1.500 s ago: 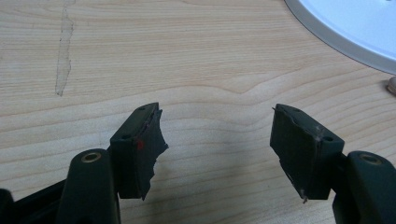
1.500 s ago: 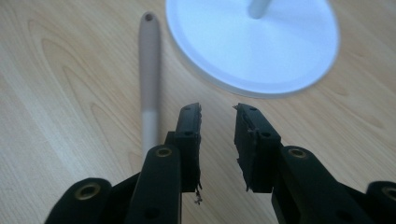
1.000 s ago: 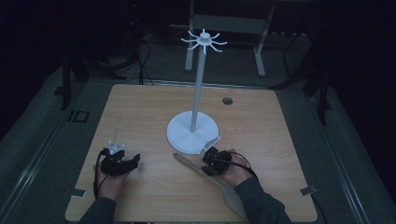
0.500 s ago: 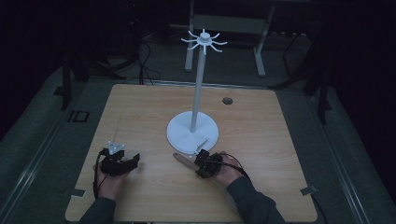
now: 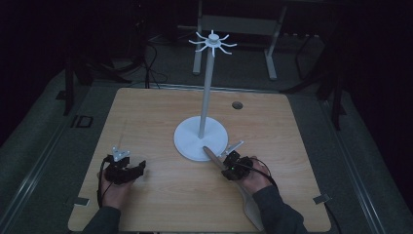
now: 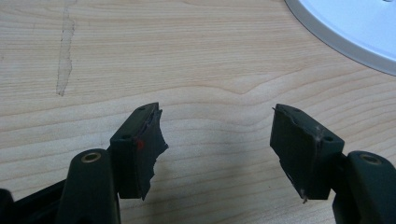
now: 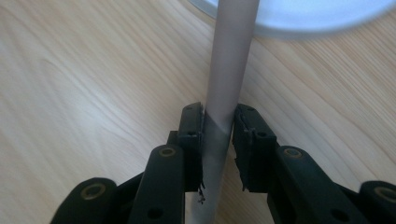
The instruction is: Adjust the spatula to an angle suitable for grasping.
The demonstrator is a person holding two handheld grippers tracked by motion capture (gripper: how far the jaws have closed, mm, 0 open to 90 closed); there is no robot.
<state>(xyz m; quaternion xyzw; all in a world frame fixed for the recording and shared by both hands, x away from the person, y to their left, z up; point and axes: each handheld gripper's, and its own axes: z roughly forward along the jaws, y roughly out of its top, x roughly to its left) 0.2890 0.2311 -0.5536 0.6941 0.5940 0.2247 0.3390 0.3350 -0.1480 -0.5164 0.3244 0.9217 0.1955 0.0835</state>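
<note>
Grey handle (image 7: 229, 70) of a long utensil, clamped between the jaws of the right tongs (image 7: 218, 140); its far end reaches the edge of the white stand base (image 5: 200, 138). Broad end lies on the wooden tabletop (image 5: 156, 112) beside the right sleeve. Stand pole rises mid-table to a spoked hook crown (image 5: 213, 41). Left tongs (image 6: 217, 140) spread wide, gripping nothing, low over bare wood near the front-left, well apart from the utensil.

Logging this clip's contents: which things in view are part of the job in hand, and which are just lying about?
In use:
- right tongs, shut on a long utensil handle
- white hanging stand, handle tip near its base

Idle or background:
- left tongs, open over bare wooden table
- round hole in tabletop
- metal frame behind table
</note>
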